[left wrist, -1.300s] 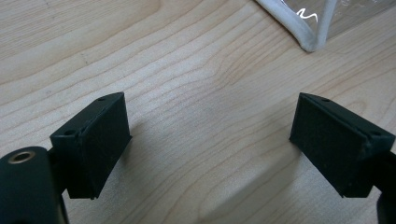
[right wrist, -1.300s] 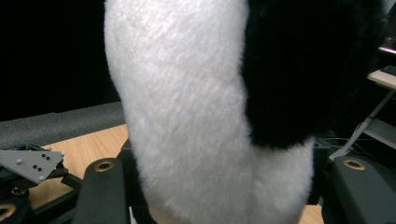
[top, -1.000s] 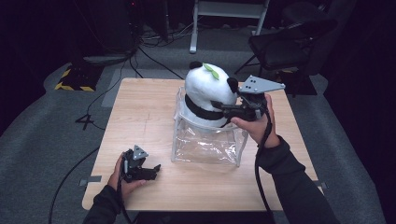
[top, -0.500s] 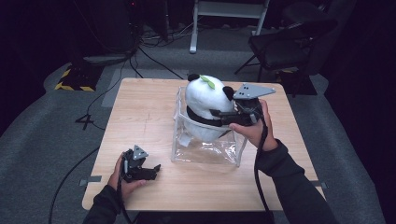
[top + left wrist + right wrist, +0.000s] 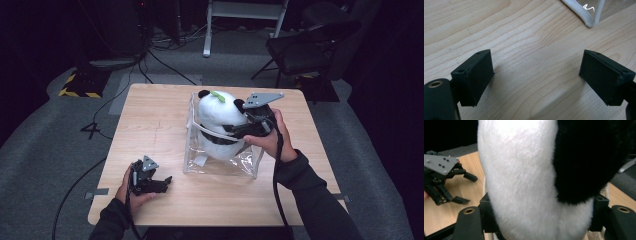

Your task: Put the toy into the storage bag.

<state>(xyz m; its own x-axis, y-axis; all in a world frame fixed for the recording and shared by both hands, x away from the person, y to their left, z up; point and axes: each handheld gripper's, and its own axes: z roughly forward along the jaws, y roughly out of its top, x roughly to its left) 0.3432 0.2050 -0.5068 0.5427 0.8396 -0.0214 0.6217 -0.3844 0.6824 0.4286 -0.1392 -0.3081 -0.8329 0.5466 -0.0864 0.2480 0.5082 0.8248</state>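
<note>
The plush panda sits upright inside the clear plastic bag at the middle of the wooden table, head and shoulders above the bag's rim. The right gripper reaches in from the right, its jaws on either side of the panda's body and just now opening, the fur still touching both pads. The left gripper rests on the table near the front left edge, jaws spread wide with nothing between them.

A dim lab or studio: a lone wooden bench stands on grey carpet, with cables trailing across the floor, hazard tape on it, a black chair and a white frame behind.
</note>
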